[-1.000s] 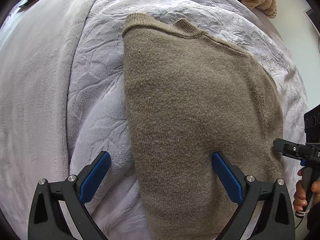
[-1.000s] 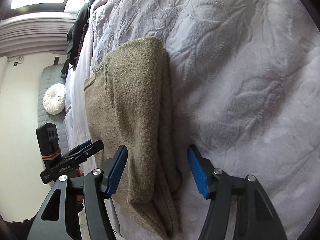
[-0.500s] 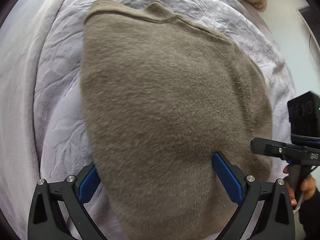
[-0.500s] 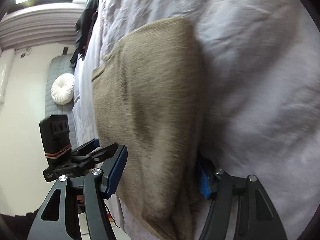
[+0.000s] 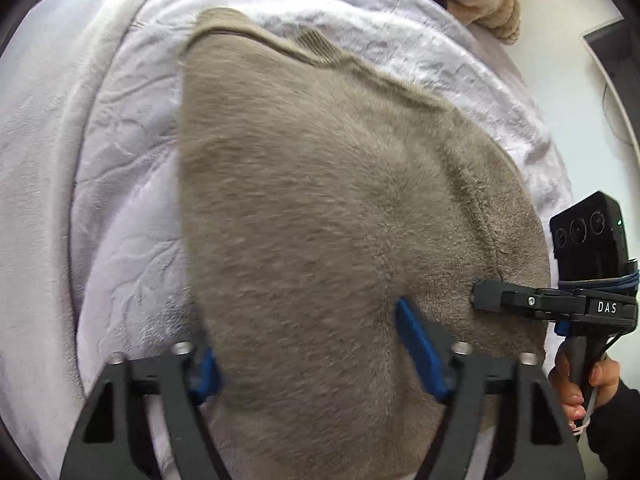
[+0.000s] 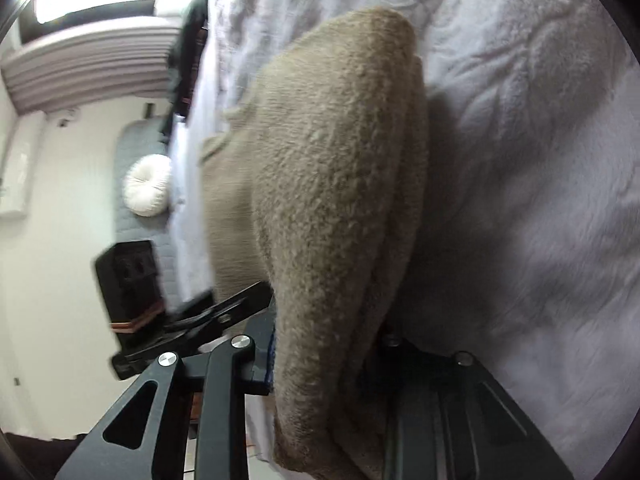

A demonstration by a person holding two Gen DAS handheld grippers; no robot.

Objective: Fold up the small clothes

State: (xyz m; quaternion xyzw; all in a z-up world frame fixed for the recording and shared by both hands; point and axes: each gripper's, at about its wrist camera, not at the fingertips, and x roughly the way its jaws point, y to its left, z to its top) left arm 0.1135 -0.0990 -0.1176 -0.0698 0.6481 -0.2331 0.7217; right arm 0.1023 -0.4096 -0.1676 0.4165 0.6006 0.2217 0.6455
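A folded olive-brown knit sweater (image 5: 320, 220) lies on a pale lilac blanket (image 5: 120, 160), neckline at the far end. My left gripper (image 5: 308, 344) straddles the sweater's near hem, its blue pads closing on the fabric from both sides. In the right wrist view the sweater (image 6: 332, 200) is bunched between my right gripper's (image 6: 324, 356) jaws, which squeeze its thick folded edge. The right gripper also shows in the left wrist view (image 5: 520, 300), at the sweater's right edge.
A beige knitted garment (image 5: 480, 4) lies at the far edge of the bed. A white round cushion (image 6: 146, 186) sits on a grey seat beside the bed. The floor lies beyond the bed's right edge.
Both grippers have moved forward onto the sweater's near edge and closed from wide open to gripping the fabric. The sweater edge has bunched up between the jaws.
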